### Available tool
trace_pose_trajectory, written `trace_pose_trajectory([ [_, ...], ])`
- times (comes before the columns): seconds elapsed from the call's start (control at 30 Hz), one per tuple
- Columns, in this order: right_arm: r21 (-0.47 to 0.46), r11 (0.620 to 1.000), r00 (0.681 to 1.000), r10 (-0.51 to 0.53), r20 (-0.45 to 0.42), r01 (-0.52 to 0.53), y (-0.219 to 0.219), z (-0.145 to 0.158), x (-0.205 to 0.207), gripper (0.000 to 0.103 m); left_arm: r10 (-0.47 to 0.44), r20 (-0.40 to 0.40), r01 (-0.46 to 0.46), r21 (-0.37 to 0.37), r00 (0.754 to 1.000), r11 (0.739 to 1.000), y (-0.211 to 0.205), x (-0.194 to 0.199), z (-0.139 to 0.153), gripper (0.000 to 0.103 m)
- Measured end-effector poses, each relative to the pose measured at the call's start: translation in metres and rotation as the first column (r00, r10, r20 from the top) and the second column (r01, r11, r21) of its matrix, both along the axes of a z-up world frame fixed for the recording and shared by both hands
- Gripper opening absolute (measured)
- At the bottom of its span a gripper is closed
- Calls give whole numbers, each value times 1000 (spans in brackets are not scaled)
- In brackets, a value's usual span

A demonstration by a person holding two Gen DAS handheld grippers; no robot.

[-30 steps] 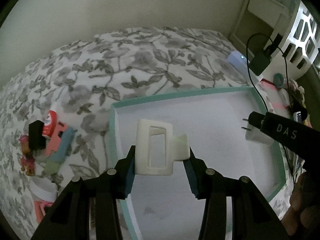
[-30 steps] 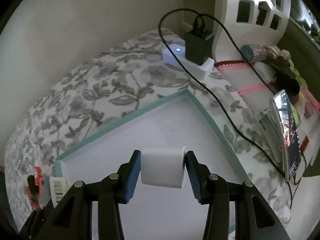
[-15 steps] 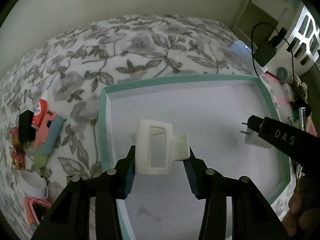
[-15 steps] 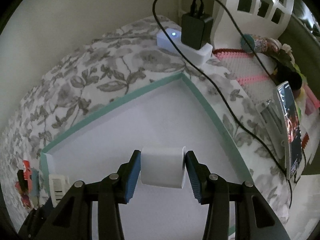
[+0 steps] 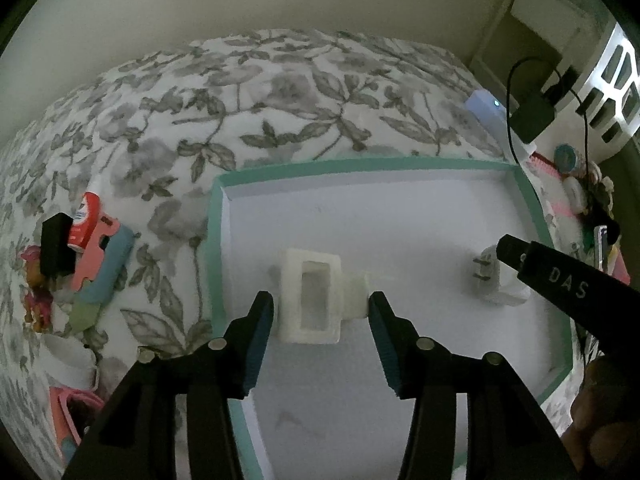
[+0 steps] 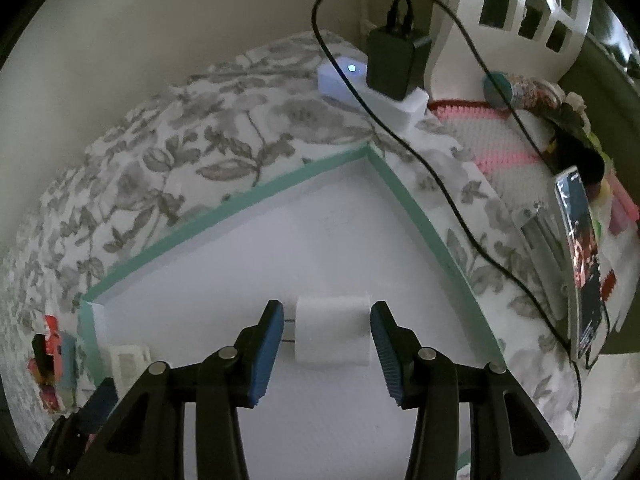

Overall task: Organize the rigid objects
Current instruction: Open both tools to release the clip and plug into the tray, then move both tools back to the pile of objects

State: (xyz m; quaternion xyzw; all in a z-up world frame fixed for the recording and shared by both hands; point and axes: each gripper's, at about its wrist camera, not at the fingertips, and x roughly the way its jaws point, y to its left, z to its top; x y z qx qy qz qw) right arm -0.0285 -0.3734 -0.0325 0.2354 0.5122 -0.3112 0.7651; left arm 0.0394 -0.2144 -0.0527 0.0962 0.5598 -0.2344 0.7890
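I see a white bedspread (image 5: 280, 92) printed with grey leaves and flowers across the upper half of my left view. The tray (image 5: 214, 248) at centre has a mint-green rim and a pale, bluish-white floor. On it lies a cream-white plastic frame (image 5: 312, 296), and at right a white plug adapter (image 5: 500, 280) with dark prongs. My left gripper (image 5: 322, 320) is black with blue pads (image 5: 260, 332). At the left edge sit a red-and-white tube (image 5: 82, 220), a black block (image 5: 58, 248) and a salmon-pink piece (image 5: 94, 264). In my right view, a black charger (image 6: 394, 62) stands on a white power strip (image 6: 360, 88) at the top, with a pink-and-white crocheted mat (image 6: 492, 136) to its right.
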Motion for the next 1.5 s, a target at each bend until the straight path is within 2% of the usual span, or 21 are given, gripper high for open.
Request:
trace_pose_trajectory([
  [0.23,-27,1000,999,5,37,-4,2,17,-1,49,30,60,-30,-12,998,999,7,3,18,56],
  [0.37,-44,999,998,17,52,-14,4,26,-1,49,63,86,-61,-23,994,998,15,8,25,69],
  [0.43,-47,999,998,25,53,-22,5,27,0,50,82,91,-80,-28,992,996,20,11,26,71],
  [0.53,-43,998,998,37,52,-34,8,26,1,59,117,105,-114,-32,988,993,28,15,28,84],
  [0.73,-43,996,996,76,49,-74,15,23,6,71,185,135,-181,-40,973,983,45,23,31,93],
  [0.87,-52,993,992,107,59,-104,21,24,9,83,217,165,-213,-42,962,976,56,28,34,97],
  [1.03,-54,990,990,129,57,-126,27,20,12,92,241,187,-235,-53,952,971,68,32,39,99],
  [1.1,-53,990,989,136,57,-133,30,19,12,100,249,188,-243,-56,950,968,72,34,40,99],
  [1.2,-57,988,988,146,59,-142,33,19,13,103,261,184,-254,-61,948,965,78,35,42,99],
  [1.5,-98,982,979,171,113,-161,44,26,13,103,297,184,-285,-88,937,954,98,37,51,99],
])
